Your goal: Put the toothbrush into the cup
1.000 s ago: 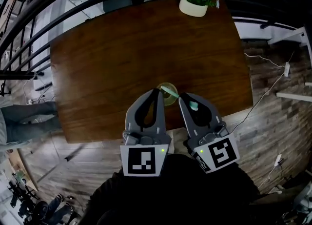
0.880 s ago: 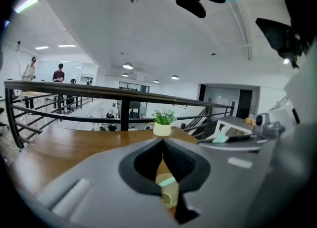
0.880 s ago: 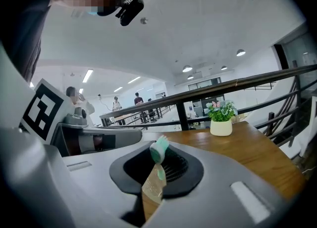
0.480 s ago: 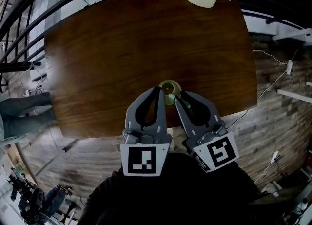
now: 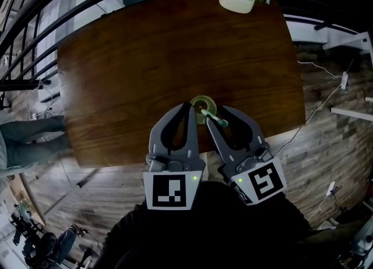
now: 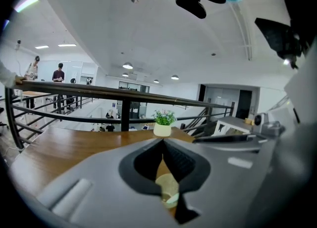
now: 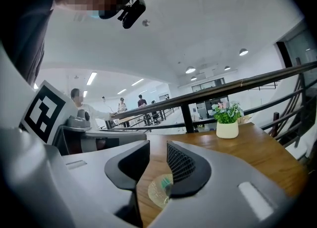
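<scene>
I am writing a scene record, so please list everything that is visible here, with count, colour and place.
table: one, dark brown, centre.
cup: one, clear greenish, near table edge.
toothbrush: one, green, leaning in the cup.
potted plant: one, cream pot, far table edge.
railing: one, black, beyond the table.
floor: grey-brown planks, around the table.
people: several, far beyond the railing.
left gripper: one, grey, fingers together, empty.
right gripper: one, grey, fingers apart, just been opening; toothbrush end between them, ungripped.
</scene>
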